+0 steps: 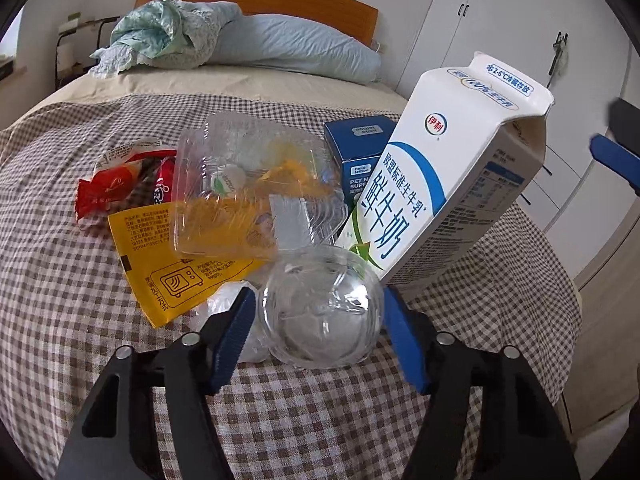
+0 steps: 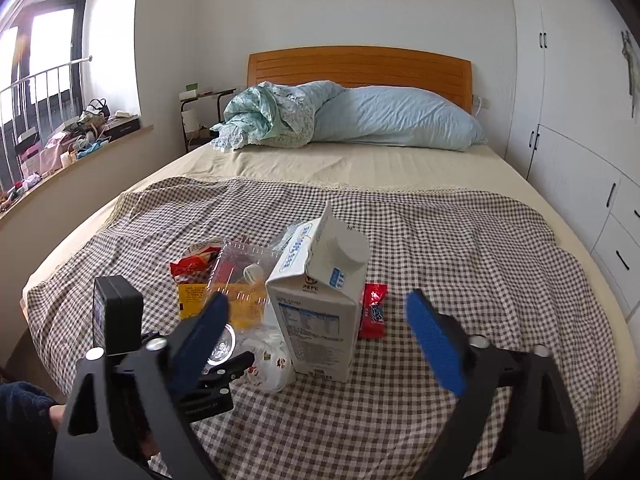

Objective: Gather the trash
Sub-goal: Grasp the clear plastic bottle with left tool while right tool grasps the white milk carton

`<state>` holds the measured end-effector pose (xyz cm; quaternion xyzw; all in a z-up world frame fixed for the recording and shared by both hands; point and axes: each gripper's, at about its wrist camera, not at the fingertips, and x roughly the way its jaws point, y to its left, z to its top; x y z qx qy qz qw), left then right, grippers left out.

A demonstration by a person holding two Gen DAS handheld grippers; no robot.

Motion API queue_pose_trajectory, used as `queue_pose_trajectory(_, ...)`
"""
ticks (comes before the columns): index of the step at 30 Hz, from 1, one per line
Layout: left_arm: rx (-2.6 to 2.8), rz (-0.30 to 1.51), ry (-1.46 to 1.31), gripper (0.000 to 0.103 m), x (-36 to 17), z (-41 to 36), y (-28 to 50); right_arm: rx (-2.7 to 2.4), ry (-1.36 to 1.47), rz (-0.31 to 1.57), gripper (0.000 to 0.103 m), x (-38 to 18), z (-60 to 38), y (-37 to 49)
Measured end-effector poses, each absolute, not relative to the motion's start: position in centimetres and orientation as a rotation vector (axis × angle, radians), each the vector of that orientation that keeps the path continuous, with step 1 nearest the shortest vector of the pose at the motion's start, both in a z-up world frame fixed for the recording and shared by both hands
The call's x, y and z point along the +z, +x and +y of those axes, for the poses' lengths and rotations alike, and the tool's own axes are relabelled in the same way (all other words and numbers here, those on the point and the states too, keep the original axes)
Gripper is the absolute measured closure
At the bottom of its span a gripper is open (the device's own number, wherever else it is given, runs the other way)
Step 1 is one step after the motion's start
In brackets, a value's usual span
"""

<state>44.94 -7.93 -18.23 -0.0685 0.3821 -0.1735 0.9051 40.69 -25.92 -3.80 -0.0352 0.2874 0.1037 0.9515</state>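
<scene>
A pile of trash lies on the checked bedspread (image 1: 60, 300). My left gripper (image 1: 320, 320) has its blue pads on both sides of a clear plastic bottle (image 1: 320, 308), seen end-on; they appear to touch it. Beyond it lie a clear plastic clamshell box (image 1: 248, 184), a yellow wrapper (image 1: 168, 264), red wrappers (image 1: 116, 188), a blue box (image 1: 356, 148) and a white milk carton (image 1: 440, 184). My right gripper (image 2: 320, 332) is open and empty, its pads on either side of the milk carton (image 2: 316, 300) but short of it. A red packet (image 2: 374, 312) lies right of the carton.
A crumpled white bag (image 2: 268, 360) lies by the carton. A blue pillow (image 2: 400, 120) and bundled bedding (image 2: 272, 116) sit at the wooden headboard (image 2: 360, 64). White wardrobes (image 2: 580, 120) stand on the right, a cluttered window sill (image 2: 60, 140) on the left.
</scene>
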Motion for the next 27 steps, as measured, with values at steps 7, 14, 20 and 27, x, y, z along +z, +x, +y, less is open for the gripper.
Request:
queue_pose_trajectory(7, -0.337, 0.65, -0.141, 0.045, -15.5, -6.4, 43.7, 0.195, 0.008, 0.656, 0.043, -4.1, -26.1, 45.1)
queue_pose_trajectory(14, -0.27, 0.566, -0.181, 0.045, -13.8, -4.2, 43.2, 0.172, 0.02, 0.687, 0.059, -3.5, -27.0, 46.4)
queue_pose_trajectory(20, -0.269, 0.563, -0.219, 0.044, -13.4, -3.4, 43.0, 0.199, 0.051, 0.727, 0.049, -3.7, -27.4, 47.6)
queue_pose_trajectory(27, -0.257, 0.536, -0.196, 0.044, -13.3, -3.1, 42.7, 0.223, 0.117, 0.689, 0.06, -3.0, -27.3, 46.5)
